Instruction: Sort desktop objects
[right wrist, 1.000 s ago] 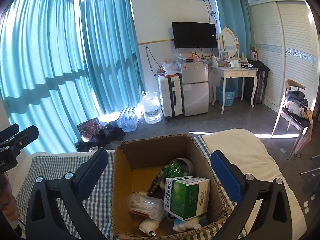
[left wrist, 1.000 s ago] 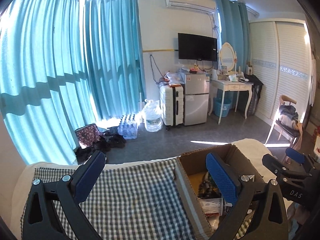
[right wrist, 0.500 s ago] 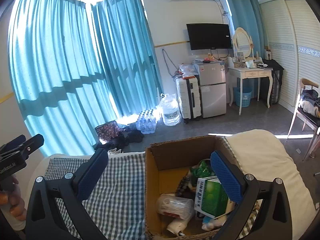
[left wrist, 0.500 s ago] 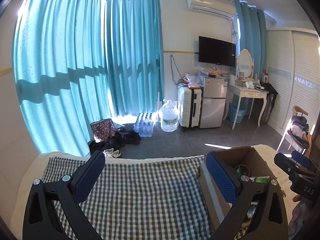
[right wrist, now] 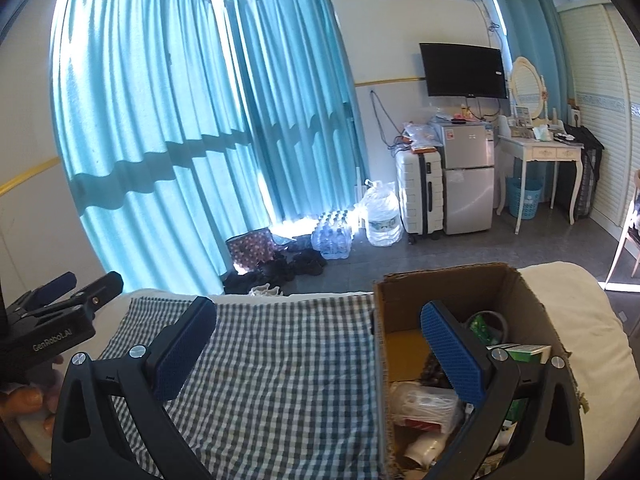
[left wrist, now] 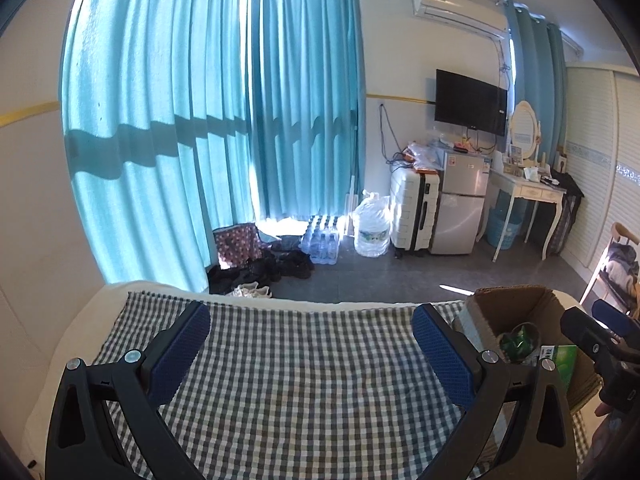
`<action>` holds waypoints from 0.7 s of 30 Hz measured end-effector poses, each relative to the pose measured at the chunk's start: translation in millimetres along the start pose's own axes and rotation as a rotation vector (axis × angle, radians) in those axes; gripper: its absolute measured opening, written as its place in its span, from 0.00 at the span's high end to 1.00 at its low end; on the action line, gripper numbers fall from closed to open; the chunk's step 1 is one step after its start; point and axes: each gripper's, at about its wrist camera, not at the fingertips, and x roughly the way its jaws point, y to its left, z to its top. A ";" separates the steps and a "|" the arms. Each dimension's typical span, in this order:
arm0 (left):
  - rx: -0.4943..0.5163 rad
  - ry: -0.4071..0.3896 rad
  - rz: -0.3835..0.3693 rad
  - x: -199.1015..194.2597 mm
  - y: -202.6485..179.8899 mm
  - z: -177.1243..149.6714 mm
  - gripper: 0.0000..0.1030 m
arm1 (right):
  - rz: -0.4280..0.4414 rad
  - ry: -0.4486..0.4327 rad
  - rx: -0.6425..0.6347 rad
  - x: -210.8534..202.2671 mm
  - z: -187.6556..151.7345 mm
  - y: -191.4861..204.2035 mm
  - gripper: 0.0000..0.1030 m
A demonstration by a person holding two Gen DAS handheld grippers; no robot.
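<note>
The left gripper point(left wrist: 310, 354) hovers over the checked cloth point(left wrist: 288, 380), jaws wide apart and holding nothing. The right gripper point(right wrist: 318, 346) is likewise spread and empty, its right finger above the cardboard box point(right wrist: 448, 280), which stands at the cloth's right edge. Inside the box lie a green carton point(right wrist: 528, 354), a green packet point(right wrist: 482, 326), a clear plastic bag point(right wrist: 424, 404) and a white cup point(right wrist: 424, 446); the cloth itself is bare, on a white bed point(right wrist: 576, 312)
</note>
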 end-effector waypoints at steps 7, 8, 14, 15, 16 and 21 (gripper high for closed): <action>0.003 0.026 0.037 18.8 26.0 -30.7 0.00 | 0.031 0.044 -0.043 23.8 -17.7 26.8 0.00; 0.003 0.032 0.044 23.3 28.4 -35.1 0.00 | 0.032 0.045 -0.047 26.1 -19.6 28.9 0.00; -0.015 0.056 0.041 41.0 36.3 -57.5 0.00 | 0.019 0.037 -0.076 42.2 -29.5 40.6 0.00; -0.016 0.065 0.029 42.4 35.8 -59.9 0.00 | 0.020 0.036 -0.075 44.4 -30.7 41.3 0.00; -0.018 0.072 0.020 43.3 35.9 -61.4 0.00 | 0.019 0.039 -0.076 47.3 -32.1 42.5 0.00; -0.035 0.071 0.002 41.8 44.7 -61.5 0.00 | 0.010 0.046 -0.102 56.7 -34.9 51.6 0.00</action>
